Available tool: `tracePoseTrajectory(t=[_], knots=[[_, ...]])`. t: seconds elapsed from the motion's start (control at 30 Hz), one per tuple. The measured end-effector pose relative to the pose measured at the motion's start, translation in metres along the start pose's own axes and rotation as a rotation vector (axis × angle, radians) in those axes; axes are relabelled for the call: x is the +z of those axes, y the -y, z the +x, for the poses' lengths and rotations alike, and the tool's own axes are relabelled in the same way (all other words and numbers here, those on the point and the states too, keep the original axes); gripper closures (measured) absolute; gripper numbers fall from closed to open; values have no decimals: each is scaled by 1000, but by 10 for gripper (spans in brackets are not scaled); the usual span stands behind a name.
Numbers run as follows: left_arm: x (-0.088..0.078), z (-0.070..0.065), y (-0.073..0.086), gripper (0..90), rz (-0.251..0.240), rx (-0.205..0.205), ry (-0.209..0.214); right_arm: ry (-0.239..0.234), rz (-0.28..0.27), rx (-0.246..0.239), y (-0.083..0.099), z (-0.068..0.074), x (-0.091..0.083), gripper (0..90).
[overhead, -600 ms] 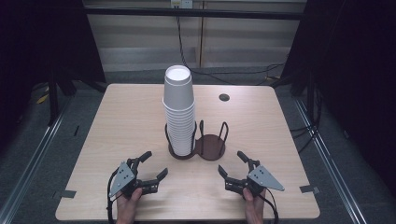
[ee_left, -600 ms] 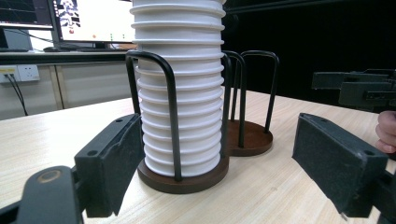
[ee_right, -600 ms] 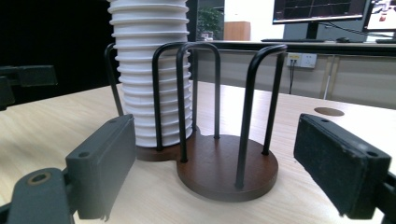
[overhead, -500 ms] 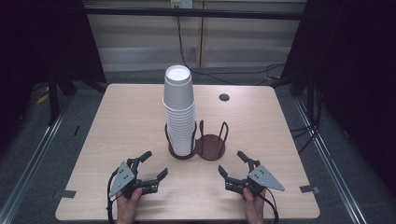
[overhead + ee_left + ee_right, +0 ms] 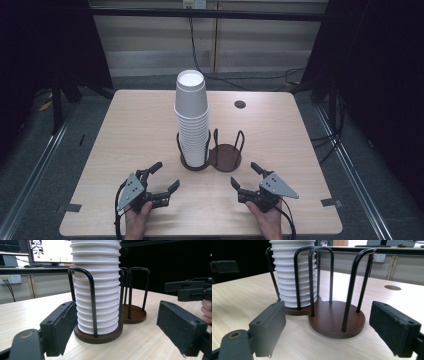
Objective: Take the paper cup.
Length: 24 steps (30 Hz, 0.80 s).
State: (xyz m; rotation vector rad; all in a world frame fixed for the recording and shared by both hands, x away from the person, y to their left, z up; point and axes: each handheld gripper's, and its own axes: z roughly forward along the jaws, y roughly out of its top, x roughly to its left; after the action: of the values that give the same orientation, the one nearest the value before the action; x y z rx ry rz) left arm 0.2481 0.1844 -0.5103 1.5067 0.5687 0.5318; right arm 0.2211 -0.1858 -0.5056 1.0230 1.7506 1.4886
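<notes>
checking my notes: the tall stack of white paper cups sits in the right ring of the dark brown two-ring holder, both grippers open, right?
Not quite: in the high view the stack of white paper cups sits in the left ring of the dark brown two-ring holder. The left gripper and right gripper are open.

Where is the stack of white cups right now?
The cup stack stands in the left ring of the double holder at table centre, beyond both open grippers.
</notes>
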Motion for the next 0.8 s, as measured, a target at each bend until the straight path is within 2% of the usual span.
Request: tracePoseTrajectory(t=[0.1,0.17,0.23,0.27,0.3,0.33,0.37,0.43,0.47,0.5,0.53,0.63,0.67,0.77,0.8], knots=[[0,0,0,159,3,5,-1,-12,13,-4,-3,1,1,134],[0,0,0,159,1,0,-7,-22,27,8,-8,2,1,175],[-1,0,0,159,2,0,-8,-20,30,10,-11,3,1,181],[-1,0,0,159,5,5,-10,-25,49,29,-18,3,2,179],[-1,0,0,159,3,5,-10,-25,49,29,-18,3,2,179],[-1,0,0,159,3,4,-12,-45,56,27,-25,3,4,210],[-1,0,0,159,3,4,-12,-63,50,24,-28,3,4,247],[-1,0,0,159,3,4,-12,-77,44,20,-31,3,4,229],[-1,0,0,158,3,4,-12,-124,36,48,-39,2,6,212],[-1,0,0,158,3,4,-12,-124,36,48,-39,2,6,212],[-1,0,0,158,4,4,-12,-146,36,45,-46,2,7,210],[-1,0,0,157,6,15,-15,-155,29,32,-55,2,8,190],[-1,0,0,157,6,15,-17,-175,12,18,-62,3,8,206],[-1,0,0,157,6,15,-16,-180,-20,12,-67,5,9,208],[-1,0,0,157,6,15,-17,-192,-32,-3,-73,5,10,224]])
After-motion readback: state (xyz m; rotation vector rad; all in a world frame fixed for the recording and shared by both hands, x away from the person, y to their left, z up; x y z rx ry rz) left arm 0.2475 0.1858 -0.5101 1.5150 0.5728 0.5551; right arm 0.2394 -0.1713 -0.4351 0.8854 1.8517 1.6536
